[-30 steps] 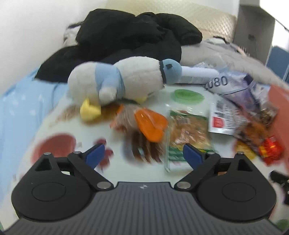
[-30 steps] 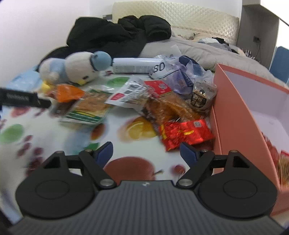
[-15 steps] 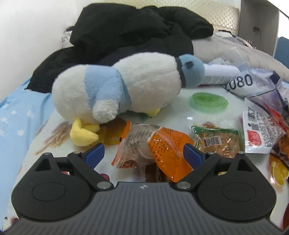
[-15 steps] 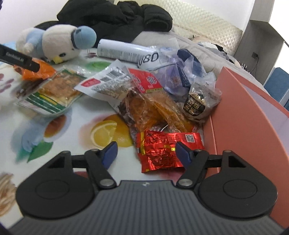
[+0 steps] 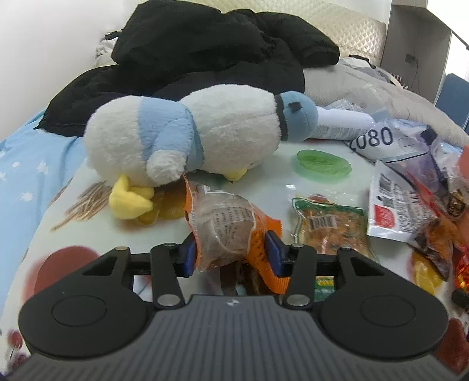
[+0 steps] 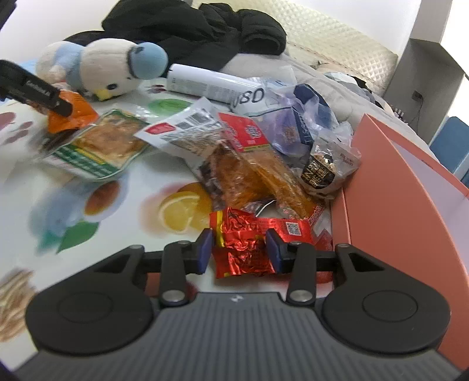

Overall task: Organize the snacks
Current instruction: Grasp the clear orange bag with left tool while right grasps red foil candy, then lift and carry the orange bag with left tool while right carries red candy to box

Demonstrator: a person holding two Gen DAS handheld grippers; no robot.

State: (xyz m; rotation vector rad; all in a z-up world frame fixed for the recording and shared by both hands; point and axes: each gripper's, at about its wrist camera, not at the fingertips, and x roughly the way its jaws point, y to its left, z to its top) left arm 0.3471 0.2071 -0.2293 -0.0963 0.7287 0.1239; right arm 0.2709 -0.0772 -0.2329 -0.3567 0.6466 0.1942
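Orange box [image 6: 390, 187] interior mostly hidden.

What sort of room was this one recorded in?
Most likely a bedroom: a quilted headboard stands behind rumpled grey bedding, a black coat lies heaped on it, and a plush bird lies beside the snacks.
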